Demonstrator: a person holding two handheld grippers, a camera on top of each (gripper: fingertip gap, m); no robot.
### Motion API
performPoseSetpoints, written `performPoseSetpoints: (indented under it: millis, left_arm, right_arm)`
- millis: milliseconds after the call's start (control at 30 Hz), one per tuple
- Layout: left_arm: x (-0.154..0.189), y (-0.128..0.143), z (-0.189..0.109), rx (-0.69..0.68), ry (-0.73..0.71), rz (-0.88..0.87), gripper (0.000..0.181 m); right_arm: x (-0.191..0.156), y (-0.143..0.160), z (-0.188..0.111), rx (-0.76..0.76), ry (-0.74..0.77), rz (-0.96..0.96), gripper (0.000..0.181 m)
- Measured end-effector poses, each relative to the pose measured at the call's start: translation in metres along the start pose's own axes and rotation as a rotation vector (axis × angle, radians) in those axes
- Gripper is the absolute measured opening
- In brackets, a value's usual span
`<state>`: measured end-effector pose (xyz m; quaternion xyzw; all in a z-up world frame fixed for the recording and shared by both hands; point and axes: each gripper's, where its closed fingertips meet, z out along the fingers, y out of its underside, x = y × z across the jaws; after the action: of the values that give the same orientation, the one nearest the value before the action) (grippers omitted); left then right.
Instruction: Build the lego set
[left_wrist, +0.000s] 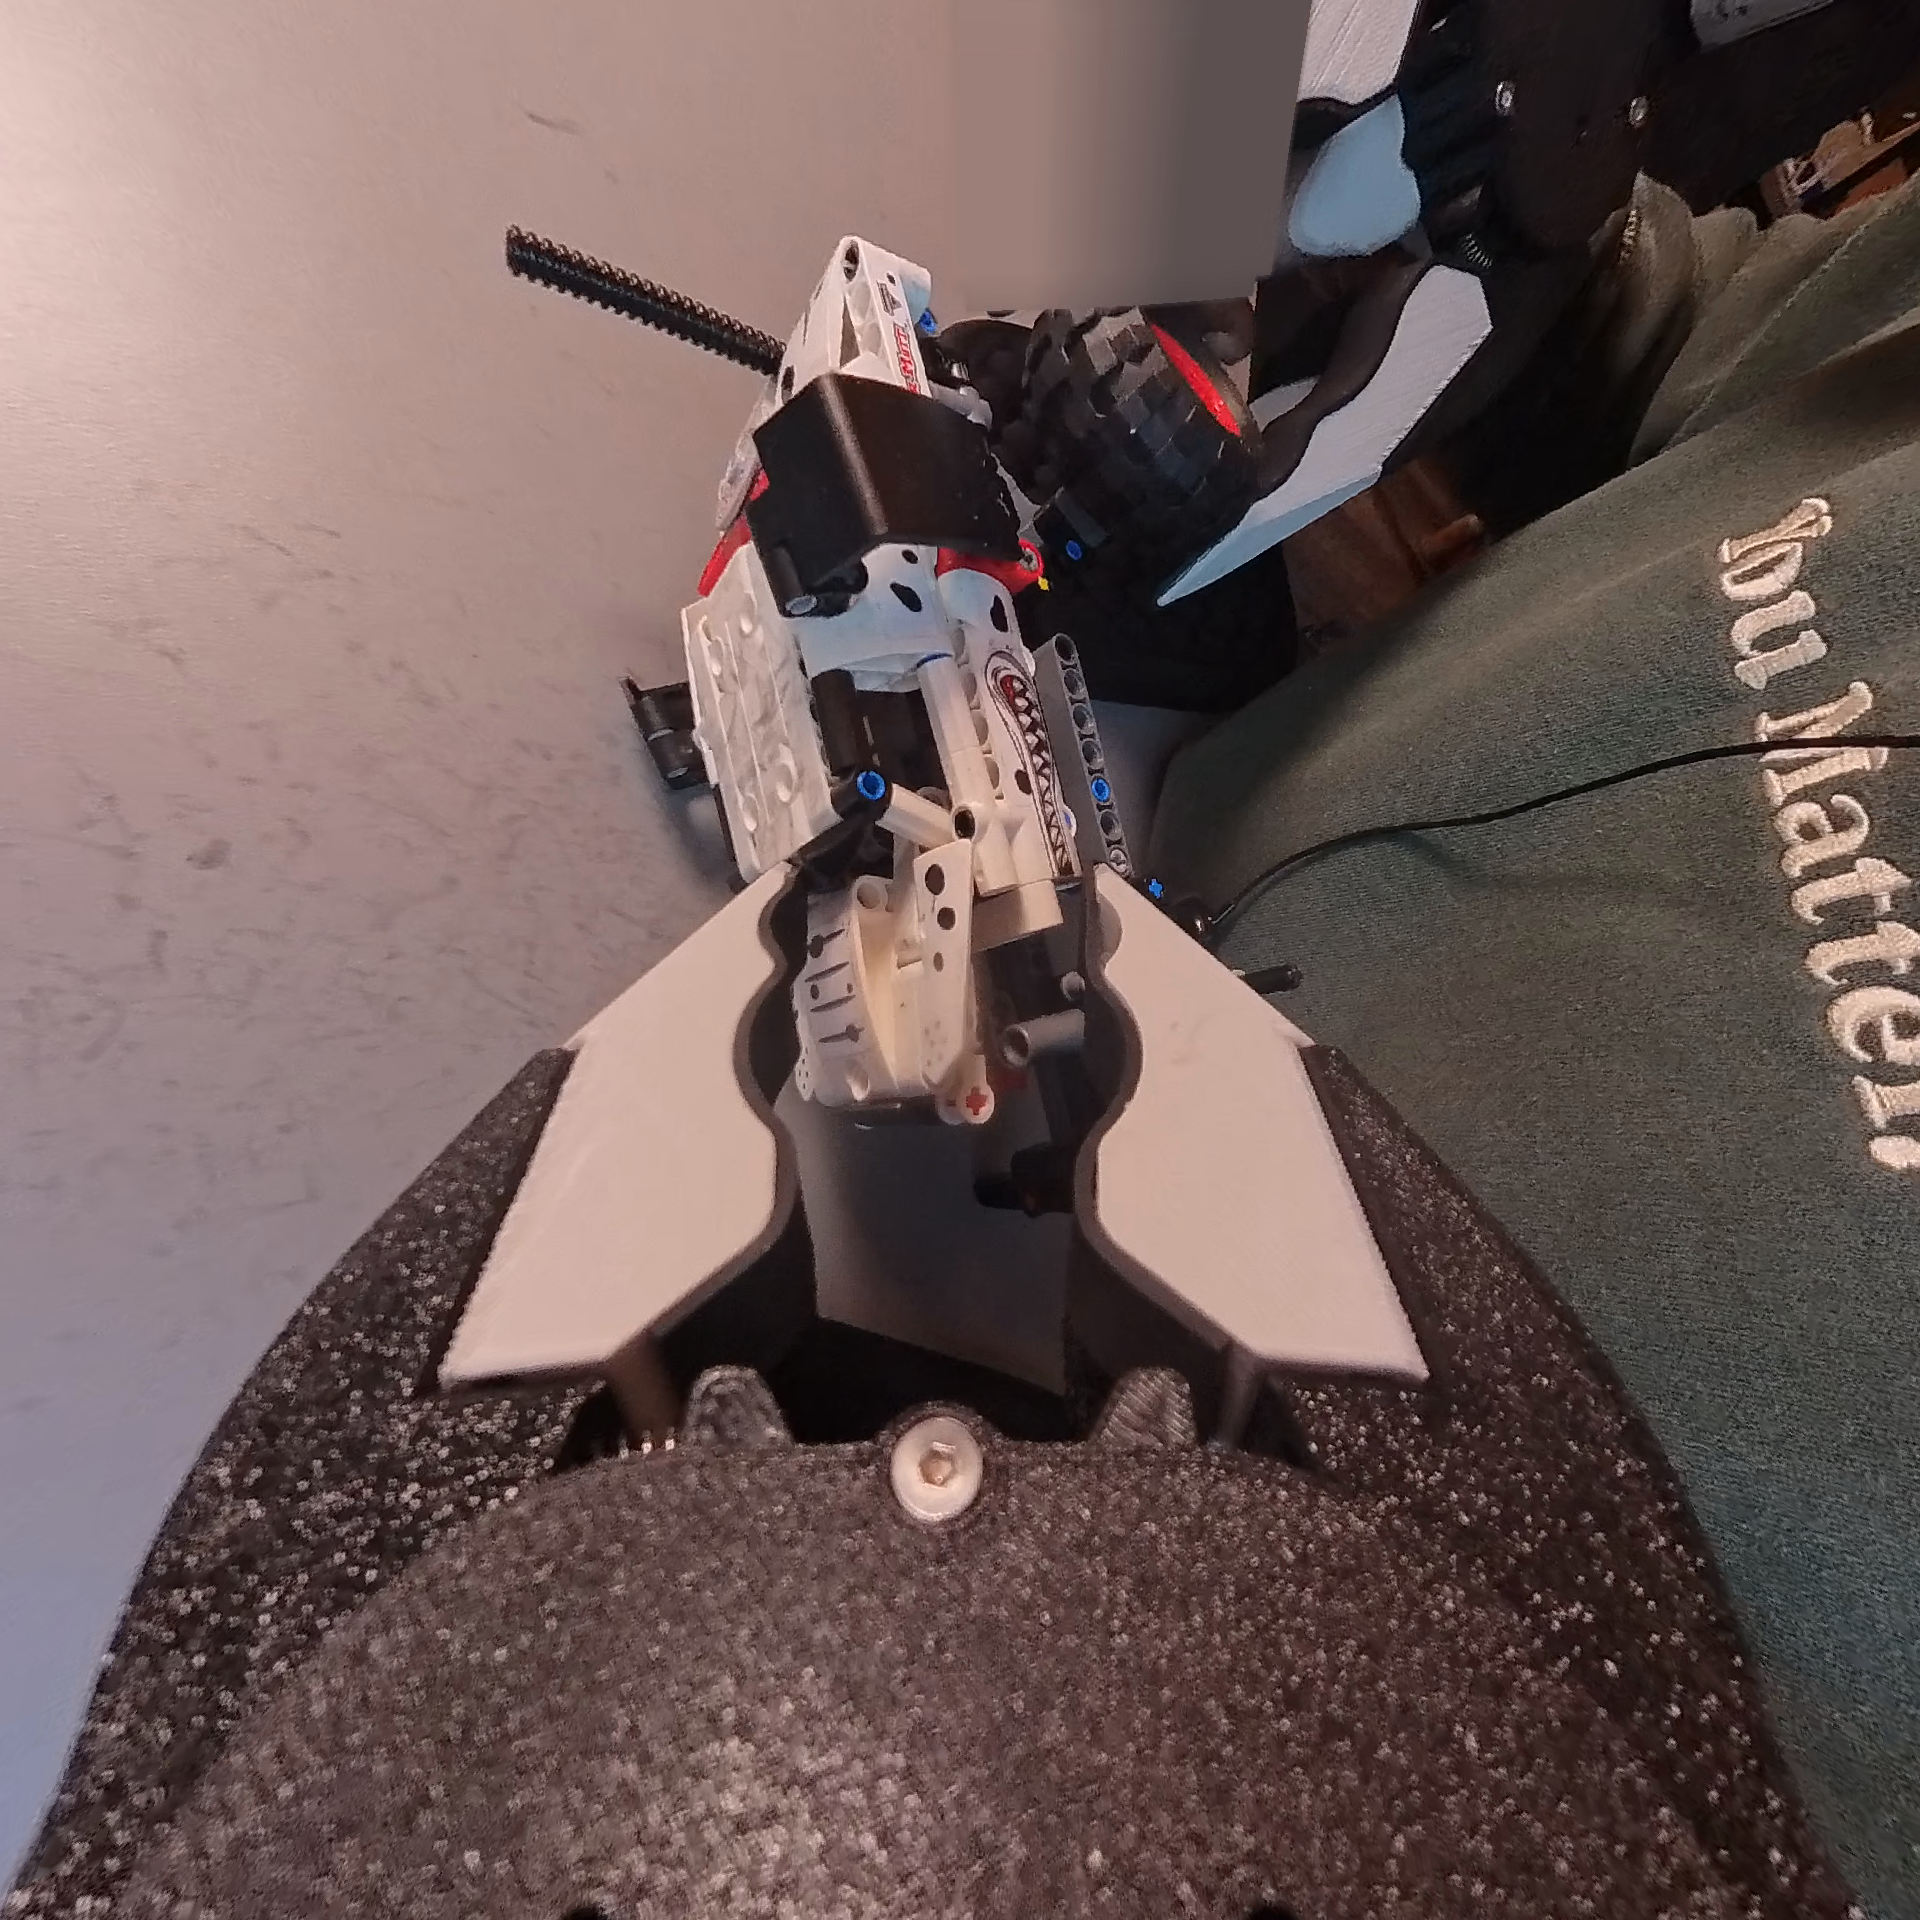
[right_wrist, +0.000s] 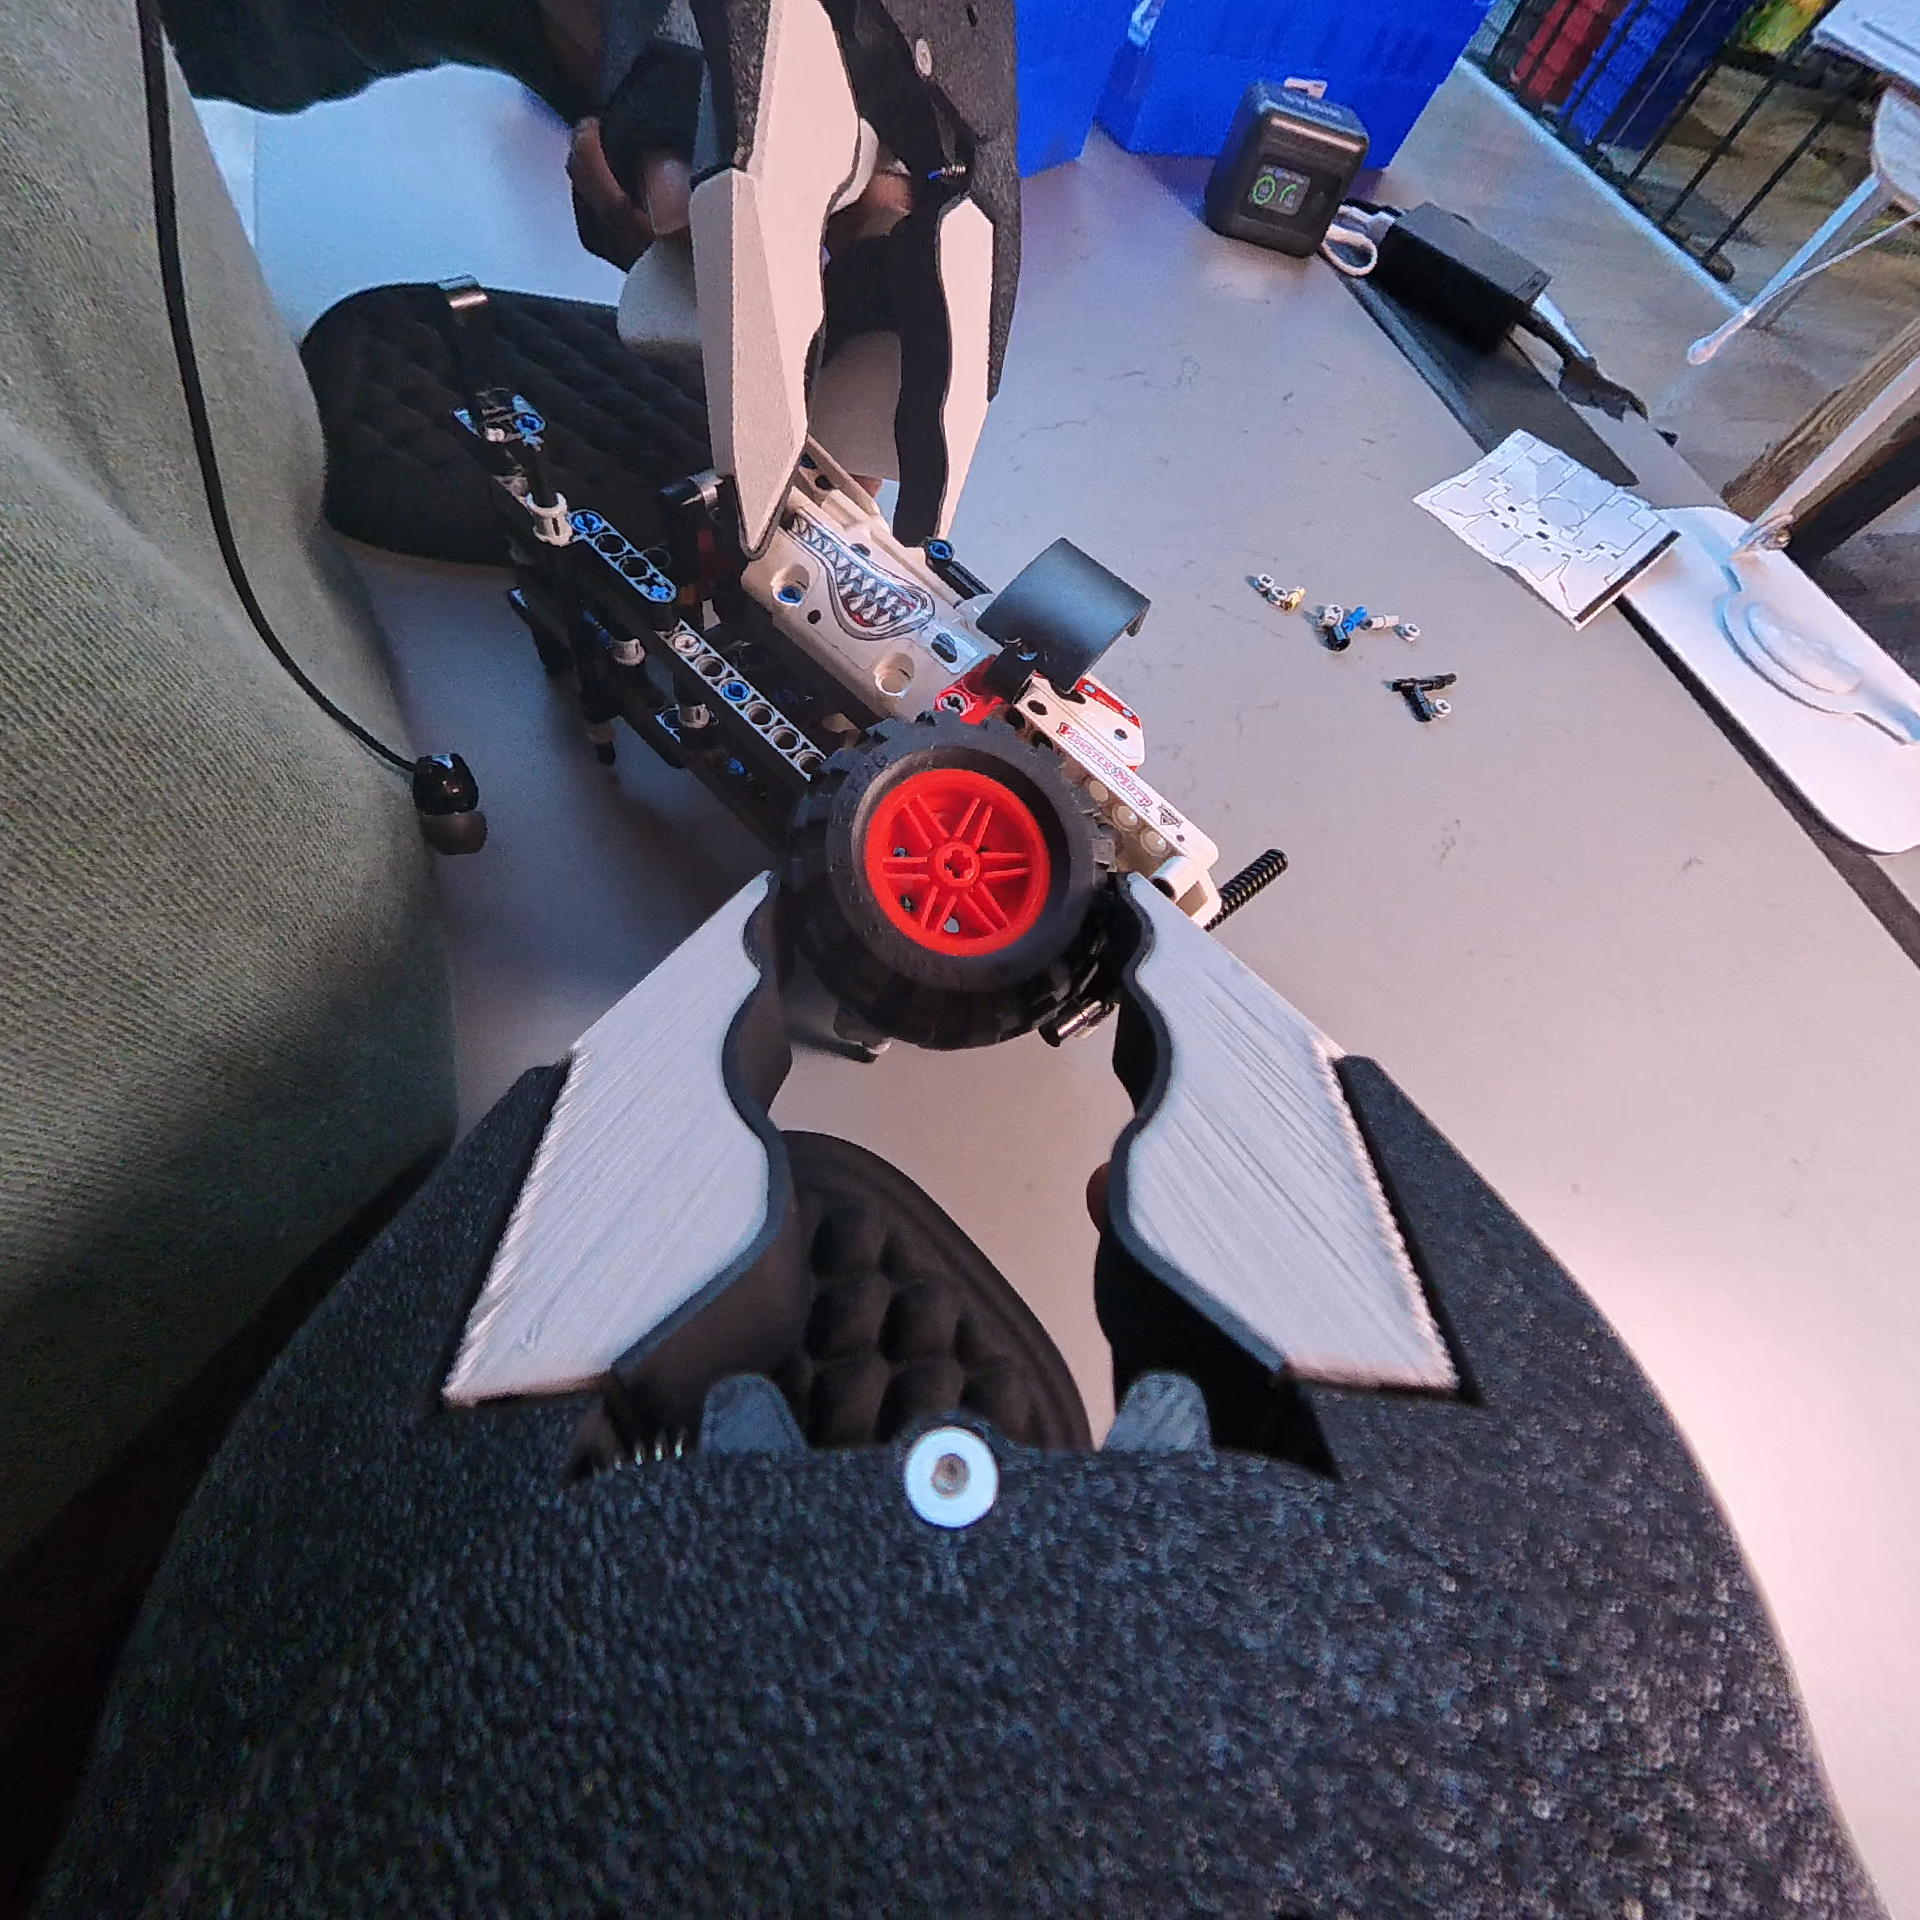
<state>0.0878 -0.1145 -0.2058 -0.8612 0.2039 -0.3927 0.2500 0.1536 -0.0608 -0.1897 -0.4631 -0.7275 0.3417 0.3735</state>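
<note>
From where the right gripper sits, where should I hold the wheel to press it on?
Grip the wheel across its black tyre tread, fingers on opposite sides, coming hub-on from the red rim's face. The knobby tread gives the pads purchase and leaves the hub clear. The left gripper braces the truck body.

My left tool (left_wrist: 935, 997) is clamped on one end of the toy truck (left_wrist: 883, 665), its two grey fingers (left_wrist: 644, 1122) pressing on a white curved piece with black marks and the dark parts beside it. The truck's white body stretches away from me, with a shark-mouth picture on its side, black spots, a red part and a black curved panel (left_wrist: 883, 468) on top. A black ridged rod (left_wrist: 644, 291) sticks out at the far end. A knobby black wheel (left_wrist: 1143, 416) with a red hub sits there, gripped by my right tool (left_wrist: 1236, 457). The pale desk (left_wrist: 312, 623) is on the left, my green sweatshirt (left_wrist: 1558, 935) with a thin black cable across it on the right.
</note>
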Motion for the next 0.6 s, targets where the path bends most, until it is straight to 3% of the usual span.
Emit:
performPoseSetpoints:
  millis: [200, 600]
  left_arm:
    - [-0.001, 0.000, 0.000, -0.001, -0.002, 0.006, 0.050]
    - [-0.003, -0.001, 0.002, 0.007, -0.074, 0.066, 0.051]
  right_arm:
    - [0.000, 0.002, 0.001, -0.085, -0.034, -0.037, 0.060]
    - [-0.005, 0.010, 0.000, -0.479, -0.131, -0.084, 0.058]
